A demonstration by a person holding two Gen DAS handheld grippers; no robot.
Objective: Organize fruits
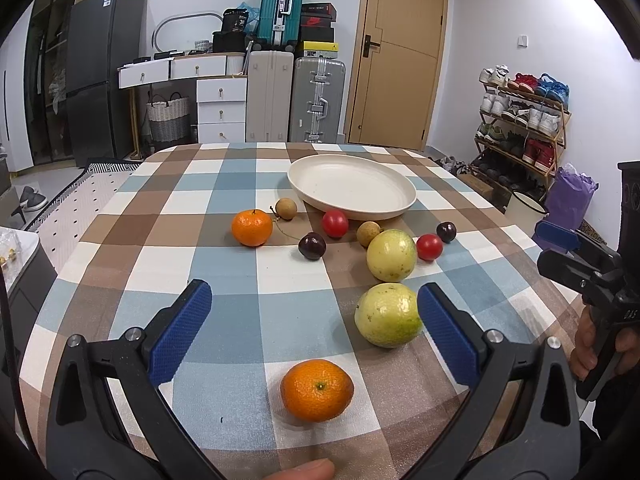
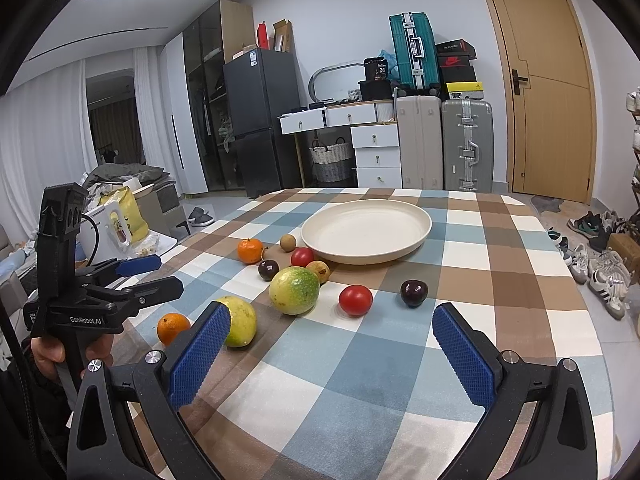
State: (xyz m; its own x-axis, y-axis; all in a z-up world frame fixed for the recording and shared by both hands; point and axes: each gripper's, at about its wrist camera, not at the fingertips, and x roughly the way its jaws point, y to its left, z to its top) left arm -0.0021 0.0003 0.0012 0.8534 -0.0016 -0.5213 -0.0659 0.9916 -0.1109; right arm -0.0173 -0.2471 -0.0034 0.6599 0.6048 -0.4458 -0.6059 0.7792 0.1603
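An empty cream plate (image 1: 352, 188) (image 2: 366, 230) sits far on the checked table. Loose fruit lies in front of it: two mandarins (image 1: 317, 390) (image 1: 252, 227), two yellow-green round fruits (image 1: 388, 315) (image 1: 391, 255), two red tomatoes (image 1: 335, 223) (image 1: 429, 247), two dark cherries (image 1: 312, 246) (image 1: 446, 231) and two brown longans (image 1: 286, 208) (image 1: 368, 233). My left gripper (image 1: 314, 332) is open and empty, with the near mandarin between its fingers and a yellow-green fruit by its right finger. My right gripper (image 2: 332, 354) is open and empty, short of a tomato (image 2: 355, 300) and a cherry (image 2: 414, 293).
Each gripper shows in the other's view, at the table's side edges: the right one (image 1: 580, 256) and the left one (image 2: 132, 276). Suitcases (image 1: 296, 100), white drawers, a fridge and a door stand behind the table. A shoe rack (image 1: 520, 120) is at the right.
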